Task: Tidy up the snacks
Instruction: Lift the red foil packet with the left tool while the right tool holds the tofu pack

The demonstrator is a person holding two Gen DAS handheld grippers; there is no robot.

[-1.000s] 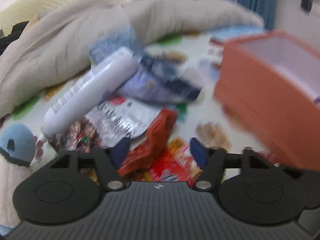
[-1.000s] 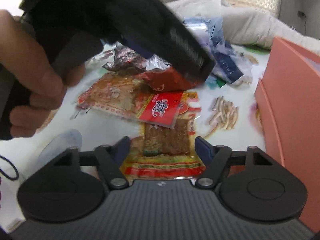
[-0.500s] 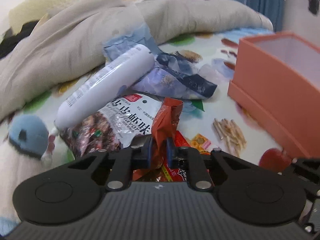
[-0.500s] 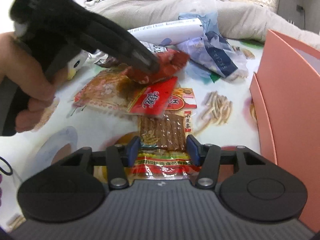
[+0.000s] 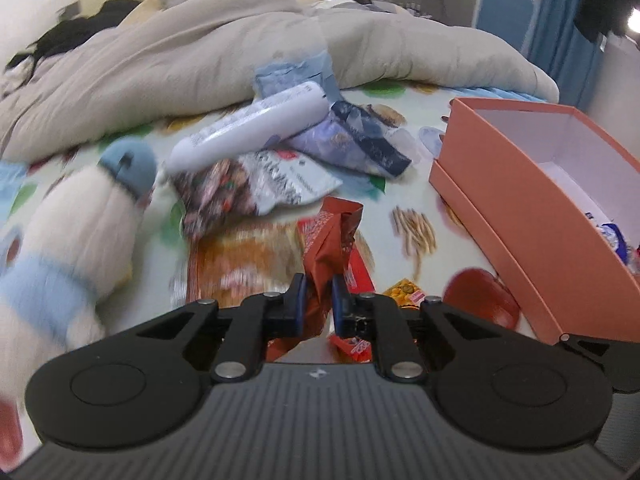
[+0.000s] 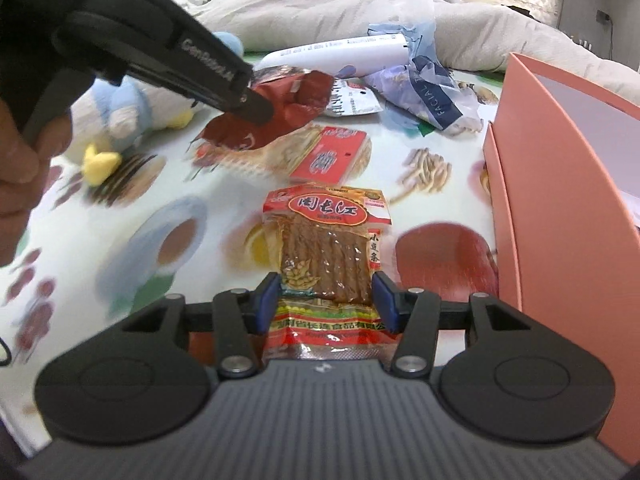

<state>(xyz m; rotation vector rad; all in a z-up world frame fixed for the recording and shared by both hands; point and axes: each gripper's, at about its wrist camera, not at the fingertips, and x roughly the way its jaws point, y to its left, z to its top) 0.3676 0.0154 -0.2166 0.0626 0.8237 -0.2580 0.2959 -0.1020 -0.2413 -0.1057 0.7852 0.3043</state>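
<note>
My left tongs [image 5: 318, 300] pinch the crumpled dark-red snack bag [image 5: 332, 240], lifted off the bedsheet, left of the orange box [image 5: 500, 184]. My right tongs [image 6: 326, 300] clasp the bean-strip packet [image 6: 326, 248] by its sides, also left of the box. Beyond, a red packet [image 6: 330, 154] lies flat.

Bright, even daylight; glare at 2 o'clock, left view; motion blur toward 9 o'clock; fisheye bending at edges.
</note>
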